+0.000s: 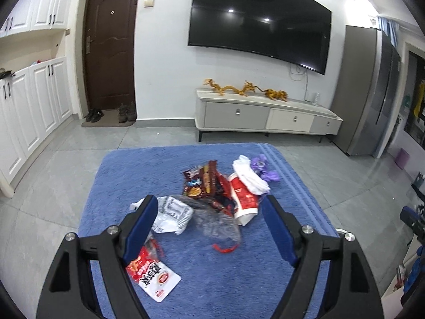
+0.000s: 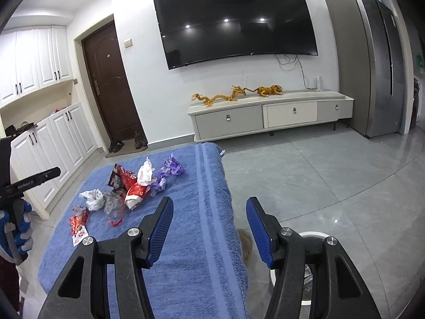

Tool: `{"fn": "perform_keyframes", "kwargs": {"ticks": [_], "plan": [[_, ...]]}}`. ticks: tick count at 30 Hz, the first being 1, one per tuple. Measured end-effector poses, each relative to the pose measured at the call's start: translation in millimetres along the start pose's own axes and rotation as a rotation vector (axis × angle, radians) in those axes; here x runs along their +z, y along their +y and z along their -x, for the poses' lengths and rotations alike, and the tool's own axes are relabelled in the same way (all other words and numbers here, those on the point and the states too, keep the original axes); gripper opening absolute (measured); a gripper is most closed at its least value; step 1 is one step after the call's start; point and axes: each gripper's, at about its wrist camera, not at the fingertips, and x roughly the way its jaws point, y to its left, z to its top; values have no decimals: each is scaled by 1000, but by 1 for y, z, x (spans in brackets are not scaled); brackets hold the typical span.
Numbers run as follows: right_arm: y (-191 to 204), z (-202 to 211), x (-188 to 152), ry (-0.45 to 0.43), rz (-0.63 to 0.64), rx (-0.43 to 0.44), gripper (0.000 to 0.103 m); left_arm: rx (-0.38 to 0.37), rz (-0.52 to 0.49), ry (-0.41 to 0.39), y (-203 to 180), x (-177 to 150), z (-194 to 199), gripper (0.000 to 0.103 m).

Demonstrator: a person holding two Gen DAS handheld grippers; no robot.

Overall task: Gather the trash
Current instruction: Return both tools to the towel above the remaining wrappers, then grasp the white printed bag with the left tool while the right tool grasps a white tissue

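Trash lies in a loose heap on a blue towel (image 1: 212, 279): a red-and-white snack packet (image 1: 155, 275), a crumpled white bag (image 1: 174, 212), a clear plastic bag (image 1: 216, 224), a dark red wrapper (image 1: 200, 182), a red-and-white paper cup (image 1: 244, 200), white tissue (image 1: 251, 176) and purple scraps (image 1: 263, 166). My left gripper (image 1: 209, 199) hangs open just above the near side of the heap, and nothing is between its fingers. My right gripper (image 2: 209, 202) is open and empty over the towel's right edge (image 2: 212, 212); the heap (image 2: 132, 188) lies to its left.
A white round rim (image 2: 314, 235) sits on the floor under the right gripper. Beyond the table are grey floor tiles, a TV stand (image 2: 265, 117), a wall TV, a grey fridge (image 2: 372, 66), a brown door and white cabinets (image 1: 32, 111). A blue-gloved hand (image 2: 22, 228) shows at the left.
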Motion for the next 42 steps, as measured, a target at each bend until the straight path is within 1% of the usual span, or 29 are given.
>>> {"fn": "perform_keyframes", "kwargs": {"ticks": [6,13,18,21,27,34,38,42], "plan": [[5,-6,-4,7,-1,31,55,32,11,2,17,-1,7,80],[16,-12,4,-7,7,75,55,69,21,-15,42,7,26,80],[24,-27,12,2,19,104,55,92,41,0,63,10,19,80],[31,-44,14,30,36,118,55,94,56,33,72,8,3,80],[49,-88,18,104,82,147,55,77,81,122,90,-5,-46,80],[81,-146,27,174,140,183,55,59,165,230,126,-20,-106,80],[102,-188,36,215,155,210,55,20,212,280,145,-25,-134,80],[123,-234,43,261,174,227,55,-30,220,322,155,-27,-157,80]]}}
